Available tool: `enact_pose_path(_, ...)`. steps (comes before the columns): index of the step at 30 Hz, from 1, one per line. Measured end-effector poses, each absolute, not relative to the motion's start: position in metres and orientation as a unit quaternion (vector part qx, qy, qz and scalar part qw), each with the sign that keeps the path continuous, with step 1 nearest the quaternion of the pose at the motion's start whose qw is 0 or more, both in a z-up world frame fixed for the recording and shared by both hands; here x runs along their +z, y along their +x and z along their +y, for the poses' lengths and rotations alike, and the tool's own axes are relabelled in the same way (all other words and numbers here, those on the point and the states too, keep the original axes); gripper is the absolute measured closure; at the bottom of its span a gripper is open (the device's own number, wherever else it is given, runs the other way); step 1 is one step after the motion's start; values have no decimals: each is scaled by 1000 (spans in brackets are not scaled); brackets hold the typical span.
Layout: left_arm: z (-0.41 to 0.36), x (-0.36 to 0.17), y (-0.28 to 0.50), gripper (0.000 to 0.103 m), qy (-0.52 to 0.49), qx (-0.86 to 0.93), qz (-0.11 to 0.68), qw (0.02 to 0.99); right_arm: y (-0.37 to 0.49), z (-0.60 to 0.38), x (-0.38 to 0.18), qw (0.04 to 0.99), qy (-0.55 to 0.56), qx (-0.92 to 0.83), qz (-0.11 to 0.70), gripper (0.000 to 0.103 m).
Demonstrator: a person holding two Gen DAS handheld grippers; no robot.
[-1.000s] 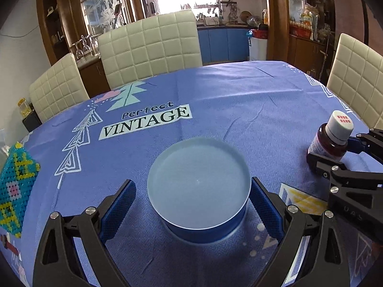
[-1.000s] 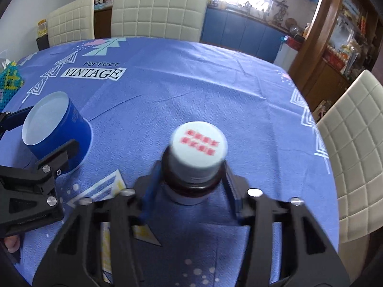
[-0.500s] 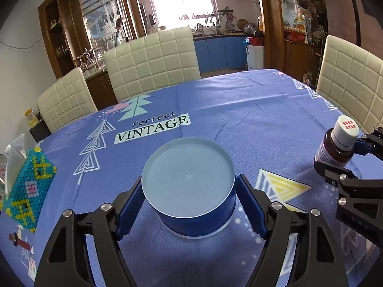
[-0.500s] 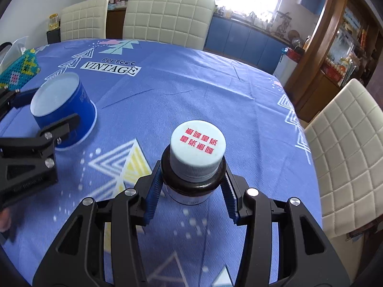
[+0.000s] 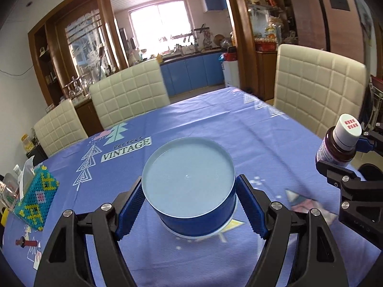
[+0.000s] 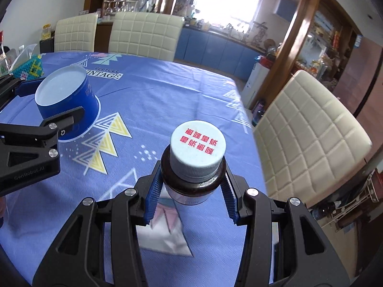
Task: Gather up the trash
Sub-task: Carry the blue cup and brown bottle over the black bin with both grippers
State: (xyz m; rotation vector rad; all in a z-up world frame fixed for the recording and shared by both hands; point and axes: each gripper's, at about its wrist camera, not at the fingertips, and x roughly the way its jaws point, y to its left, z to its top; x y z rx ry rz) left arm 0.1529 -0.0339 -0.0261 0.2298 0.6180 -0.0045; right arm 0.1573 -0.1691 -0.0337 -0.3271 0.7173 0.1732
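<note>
An upside-down blue paper cup point(image 5: 188, 186) with a pale flat base sits between the blue pads of my left gripper point(image 5: 190, 180), which is shut on its sides and holds it just above the tablecloth. The right wrist view shows that cup point(image 6: 64, 95) tilted at the left. My right gripper point(image 6: 191, 169) is shut on a brown bottle point(image 6: 197, 148) below its white cap with red characters, holding it off the table. In the left wrist view the bottle point(image 5: 338, 148) hangs at the right edge.
The round table wears a violet-blue cloth point(image 5: 239, 131) printed "Perfect VINTAGE". A beaded tissue box point(image 5: 36, 198) stands at the table's left edge. Cream padded chairs stand around the table, one at the far side point(image 5: 129, 95) and one close on the right point(image 6: 306, 131).
The left jaws, wide around the cup a second ago, have shut on it. Both grippers have risen and drawn back across the table, carrying the cup and the bottle.
</note>
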Motion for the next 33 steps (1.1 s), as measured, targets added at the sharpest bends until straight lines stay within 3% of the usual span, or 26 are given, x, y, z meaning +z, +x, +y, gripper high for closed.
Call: enact_pose_path(33, -231, -14, 74, 29, 157, -161, 268, 937, 50, -365, -38, 934, -74, -49, 347, 55)
